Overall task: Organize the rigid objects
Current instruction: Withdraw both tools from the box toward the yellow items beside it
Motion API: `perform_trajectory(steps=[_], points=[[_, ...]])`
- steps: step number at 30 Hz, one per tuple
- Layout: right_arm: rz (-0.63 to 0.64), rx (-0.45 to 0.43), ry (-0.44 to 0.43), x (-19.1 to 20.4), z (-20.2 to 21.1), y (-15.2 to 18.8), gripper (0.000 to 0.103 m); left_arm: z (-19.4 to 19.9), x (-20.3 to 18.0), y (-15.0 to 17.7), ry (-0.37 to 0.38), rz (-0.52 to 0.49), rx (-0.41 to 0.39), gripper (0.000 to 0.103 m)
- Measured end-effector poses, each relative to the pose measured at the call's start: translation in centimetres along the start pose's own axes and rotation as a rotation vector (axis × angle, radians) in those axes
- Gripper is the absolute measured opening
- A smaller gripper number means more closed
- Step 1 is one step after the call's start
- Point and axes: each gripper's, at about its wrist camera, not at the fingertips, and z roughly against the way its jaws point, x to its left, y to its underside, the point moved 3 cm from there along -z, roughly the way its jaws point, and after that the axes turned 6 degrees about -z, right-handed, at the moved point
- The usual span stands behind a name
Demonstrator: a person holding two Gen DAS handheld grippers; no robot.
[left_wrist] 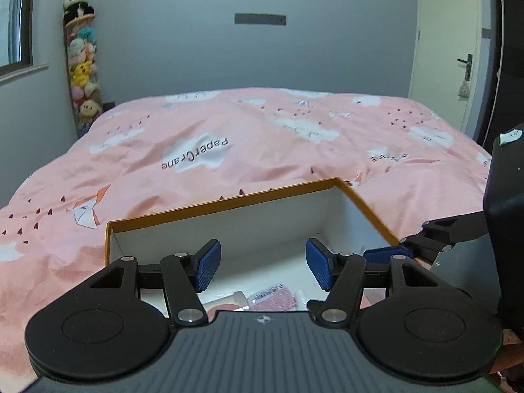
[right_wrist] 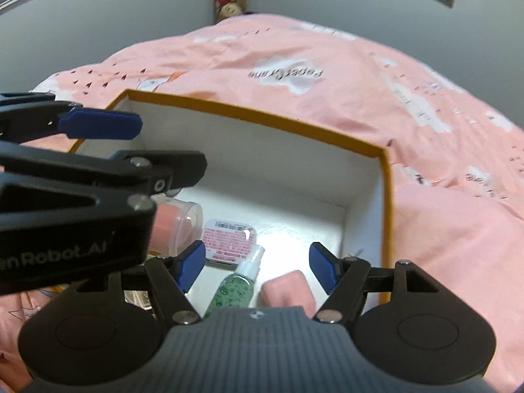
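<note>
Four items lie in the orange-rimmed box (right_wrist: 386,177) on the bed (right_wrist: 442,245): a clear jar (right_wrist: 178,221), a pink labelled packet (right_wrist: 229,239), a green spray bottle (right_wrist: 239,288) and a pink block (right_wrist: 288,290). The left wrist view cuts most off. Left tongs (left_wrist: 263,267) and right tongs (right_wrist: 257,267) are spread, empty.

Black gripper (right_wrist: 257,268) w/ blue ribbed pads (right_wrist: 322,270), silver screws, grey grooved body.
</note>
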Motion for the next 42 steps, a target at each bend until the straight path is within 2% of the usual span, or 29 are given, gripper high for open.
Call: perform_trajectory(steps=[6,10,15,21,25,28,31,36,40,42], points=[[0.038,-0.079,0.144,0.7,3.1,1.9,0.069,2.6,-0.8,0.7,0.043,0.023,-0.074,0.07],[-0.028,-0.082,0.134,0.1,5.1,3.6,0.069,3.9,-1.3,1.5,0.076,0.021,-0.081,0.07],[-0.078,-0.044,0.156,-1.0,6.6,6.4,0.069,4.6,-1.8,3.2,0.18,0.089,-0.072,0.074],[-0.077,0.078,0.193,-1.7,6.8,10.5,0.069,4.3,-3.3,5.4,0.283,0.047,0.021,0.075],[-0.132,0.159,0.183,-2.7,6.7,12.7,0.069,2.7,-4.1,7.5,0.378,0.078,0.168,0.074],[-0.173,0.209,0.17,-3.3,6.7,14.1,0.069,1.9,-4.7,9.0,0.426,0.083,0.245,0.071],[-0.195,0.25,0.18,-3.9,6.8,15.3,0.069,1.5,-5.3,10.3,0.448,0.072,0.285,0.069],[-0.218,0.301,0.193,-5.0,6.8,17.3,0.069,0.9,-6.8,11.6,0.527,0.042,0.332,0.069],[-0.27,0.298,0.168,-5.8,7.0,18.1,0.069,-0.1,-8.7,12.3,0.553,-0.05,0.398,0.069],[-0.295,0.289,0.152,-6.3,6.9,18.0,0.068,-0.5,-9.7,12.5,0.55,-0.098,0.392,0.069]])
